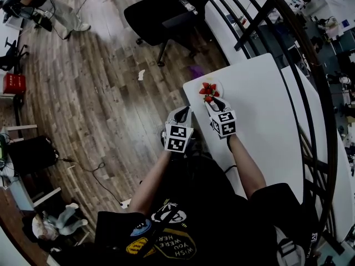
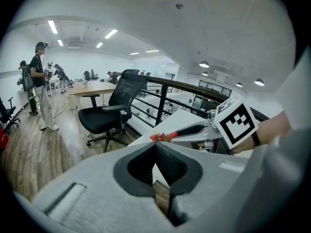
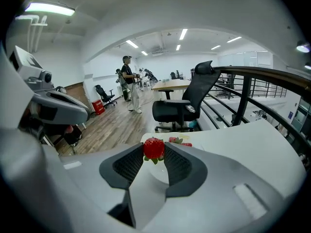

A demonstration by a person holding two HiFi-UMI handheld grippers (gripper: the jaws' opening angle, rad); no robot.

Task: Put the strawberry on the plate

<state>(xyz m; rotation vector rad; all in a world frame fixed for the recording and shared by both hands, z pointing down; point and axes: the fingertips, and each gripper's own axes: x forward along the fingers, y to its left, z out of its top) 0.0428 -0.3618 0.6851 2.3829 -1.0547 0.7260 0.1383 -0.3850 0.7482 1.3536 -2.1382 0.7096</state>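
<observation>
The right gripper (image 1: 214, 102) is clamped on a red strawberry (image 3: 154, 148), which sits pinched between the tips of its two dark pads with its green leaves pointing down. It holds the fruit over the near side of the white plate (image 3: 159, 174); whether the fruit touches the plate cannot be told. Other strawberries (image 3: 180, 141) lie on the far part of the plate. The plate stands at the far corner of the white table (image 1: 249, 110), next to the wooden floor (image 1: 94, 93) and a black office chair (image 1: 158, 13). The left gripper (image 2: 156, 145) has its jaws pressed together with nothing between them, and it hangs at the table's left edge, just beside the right gripper and apart from the plate
</observation>
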